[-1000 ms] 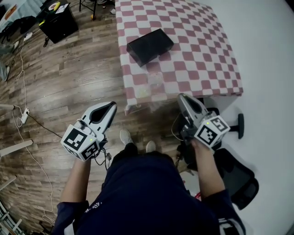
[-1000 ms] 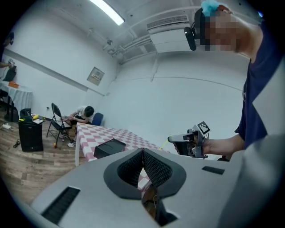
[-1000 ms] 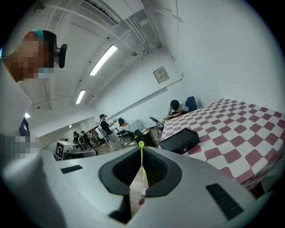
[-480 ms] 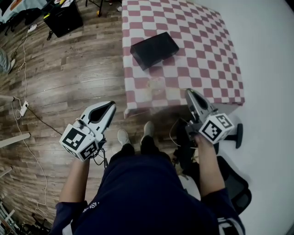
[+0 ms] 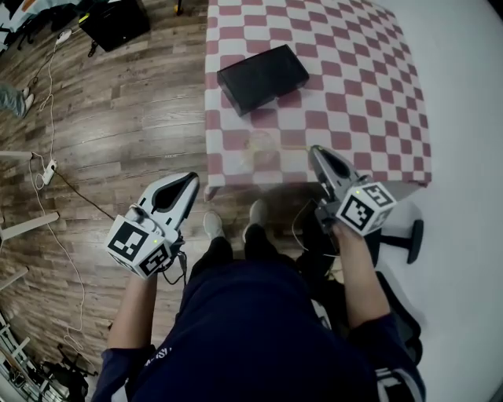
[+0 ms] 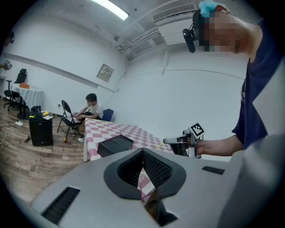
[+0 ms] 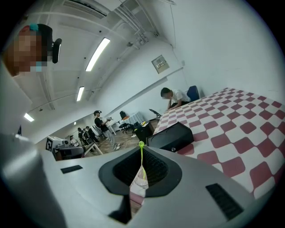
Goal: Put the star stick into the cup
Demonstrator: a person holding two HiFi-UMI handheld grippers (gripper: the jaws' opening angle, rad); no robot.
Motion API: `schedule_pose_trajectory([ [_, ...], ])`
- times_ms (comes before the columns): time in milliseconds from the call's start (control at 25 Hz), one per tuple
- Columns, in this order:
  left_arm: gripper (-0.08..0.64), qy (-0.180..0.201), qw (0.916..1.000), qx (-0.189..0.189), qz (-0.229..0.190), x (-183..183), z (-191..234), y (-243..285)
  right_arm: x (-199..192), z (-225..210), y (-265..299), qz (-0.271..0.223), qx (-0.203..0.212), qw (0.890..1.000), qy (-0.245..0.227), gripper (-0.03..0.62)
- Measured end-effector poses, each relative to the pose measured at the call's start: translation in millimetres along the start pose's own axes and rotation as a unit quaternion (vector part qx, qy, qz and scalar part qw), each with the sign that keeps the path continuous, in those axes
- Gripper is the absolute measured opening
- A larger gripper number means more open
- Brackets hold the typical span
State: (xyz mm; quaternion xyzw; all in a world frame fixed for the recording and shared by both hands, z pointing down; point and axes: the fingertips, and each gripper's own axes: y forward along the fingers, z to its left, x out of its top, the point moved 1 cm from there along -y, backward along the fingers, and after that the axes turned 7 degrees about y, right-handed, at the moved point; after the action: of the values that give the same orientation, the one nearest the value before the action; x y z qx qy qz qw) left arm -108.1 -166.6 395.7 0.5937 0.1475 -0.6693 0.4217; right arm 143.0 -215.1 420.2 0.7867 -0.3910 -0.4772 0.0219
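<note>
A thin yellow-green star stick (image 7: 141, 156) shows through the slit of my right gripper (image 7: 141, 150), its knob just above the jaw tips. A clear cup (image 7: 136, 181) shows faintly below it. In the head view the cup (image 5: 265, 148) is a faint glassy shape near the front edge of the checkered table (image 5: 354, 86). I cannot tell whether the stick lies flat or stands. My right gripper (image 5: 314, 151) hovers at that edge, shut and holding nothing. My left gripper (image 5: 191, 181) hangs over the floor left of the table, shut and holding nothing.
A black box (image 5: 262, 76) lies on the cloth behind the cup. A black case (image 5: 118, 20) and cables (image 5: 49, 169) sit on the wooden floor to the left. A chair base (image 5: 405, 239) is by my right side. A person (image 6: 90, 108) sits at the table's far end.
I have stepped closer to the table, so its front edge now lies just ahead of my feet. The right gripper's tip has reached that edge. Both grippers stay shut.
</note>
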Motion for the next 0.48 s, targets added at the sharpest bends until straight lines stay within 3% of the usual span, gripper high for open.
schedule_pose_trajectory([
  [480,0.032,-0.013,0.9992,0.031,0.02,-12,-10,17,-28,-36,28,0.043,0.032,0.998,0.044,0.025],
])
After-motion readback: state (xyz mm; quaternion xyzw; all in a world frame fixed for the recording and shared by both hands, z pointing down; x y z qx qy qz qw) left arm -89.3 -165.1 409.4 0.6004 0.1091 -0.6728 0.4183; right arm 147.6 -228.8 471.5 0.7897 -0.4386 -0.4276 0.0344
